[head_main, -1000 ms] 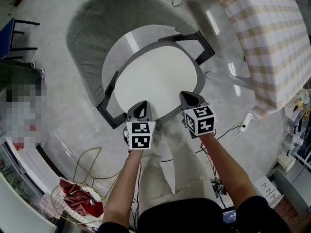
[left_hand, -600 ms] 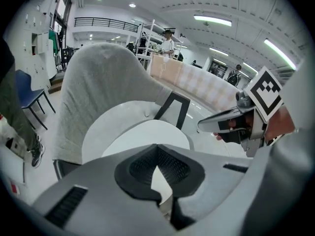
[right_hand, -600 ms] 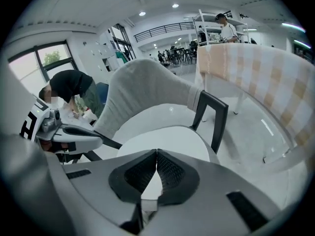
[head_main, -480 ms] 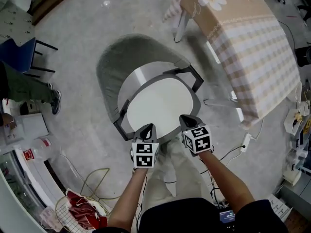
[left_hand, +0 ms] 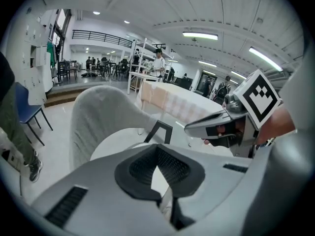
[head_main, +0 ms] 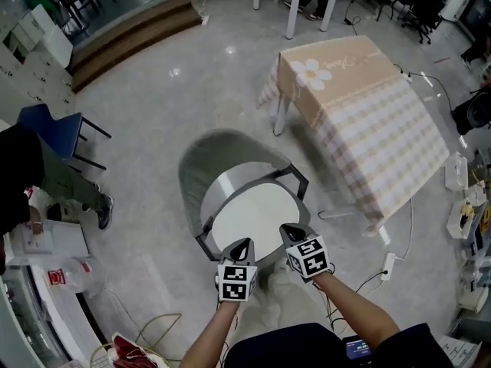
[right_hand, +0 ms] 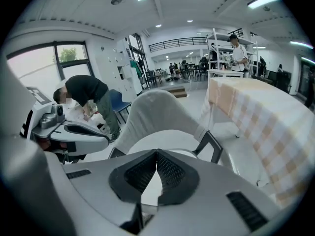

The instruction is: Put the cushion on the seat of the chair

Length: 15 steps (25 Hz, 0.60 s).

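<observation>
A white round cushion [head_main: 253, 221] lies flat on the seat of the grey chair [head_main: 209, 159], inside the seat's dark frame. My left gripper [head_main: 241, 244] and right gripper [head_main: 289, 230] hang side by side above the seat's near edge, apart from the cushion. Both are shut with nothing between their fingers. In the left gripper view the shut left gripper [left_hand: 157, 149] points at the cushion [left_hand: 115, 144] and chair back [left_hand: 101, 117], with the right gripper [left_hand: 197, 128] beside it. The right gripper view shows its shut jaws over the cushion [right_hand: 153, 142].
A table with a checked cloth [head_main: 368, 121] stands right of the chair. A blue chair [head_main: 57, 133] and a person [head_main: 31, 167] are at the left. Cables and a power strip [head_main: 387, 265] lie on the floor at the right; a wire basket [head_main: 130, 349] sits bottom left.
Both grippers have risen straight up from the seat's front edge, still shut. The chair and cushion look smaller and farther below; the cushion stays on the seat.
</observation>
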{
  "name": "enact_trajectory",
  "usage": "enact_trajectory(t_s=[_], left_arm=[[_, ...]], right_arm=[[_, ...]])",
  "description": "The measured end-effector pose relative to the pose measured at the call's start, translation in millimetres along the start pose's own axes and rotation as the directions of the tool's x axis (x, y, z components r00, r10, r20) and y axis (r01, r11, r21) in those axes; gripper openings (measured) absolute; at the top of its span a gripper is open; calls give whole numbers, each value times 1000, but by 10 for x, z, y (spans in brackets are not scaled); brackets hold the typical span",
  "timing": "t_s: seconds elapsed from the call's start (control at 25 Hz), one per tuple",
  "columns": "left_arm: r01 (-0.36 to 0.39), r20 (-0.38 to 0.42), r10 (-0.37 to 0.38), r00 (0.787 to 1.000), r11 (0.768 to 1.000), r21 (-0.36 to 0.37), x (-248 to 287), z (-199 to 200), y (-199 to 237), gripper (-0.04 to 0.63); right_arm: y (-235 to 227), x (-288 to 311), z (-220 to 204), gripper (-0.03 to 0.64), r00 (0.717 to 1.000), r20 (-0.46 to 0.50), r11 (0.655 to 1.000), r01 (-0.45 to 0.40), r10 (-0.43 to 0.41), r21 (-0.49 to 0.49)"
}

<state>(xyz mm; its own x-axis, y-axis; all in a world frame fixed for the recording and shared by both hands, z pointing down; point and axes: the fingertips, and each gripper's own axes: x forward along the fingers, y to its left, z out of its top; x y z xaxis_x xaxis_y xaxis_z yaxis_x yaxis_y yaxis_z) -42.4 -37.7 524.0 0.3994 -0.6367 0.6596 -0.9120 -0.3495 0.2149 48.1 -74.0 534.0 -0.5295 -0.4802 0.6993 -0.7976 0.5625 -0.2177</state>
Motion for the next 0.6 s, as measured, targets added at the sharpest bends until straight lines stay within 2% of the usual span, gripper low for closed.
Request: enact_trajectory(t_s=[0.32,0.6], left_arm=[[16,129,-22,991,999,48,-481,605,-97,5],[10,261,-37,965,994,104,-867,1134,-50,5]], right_arm=[[213,-465,723,20,987,163,1000,16,-15,-3],[447,-865,1172,20,957,289,999,40,-31,-25]])
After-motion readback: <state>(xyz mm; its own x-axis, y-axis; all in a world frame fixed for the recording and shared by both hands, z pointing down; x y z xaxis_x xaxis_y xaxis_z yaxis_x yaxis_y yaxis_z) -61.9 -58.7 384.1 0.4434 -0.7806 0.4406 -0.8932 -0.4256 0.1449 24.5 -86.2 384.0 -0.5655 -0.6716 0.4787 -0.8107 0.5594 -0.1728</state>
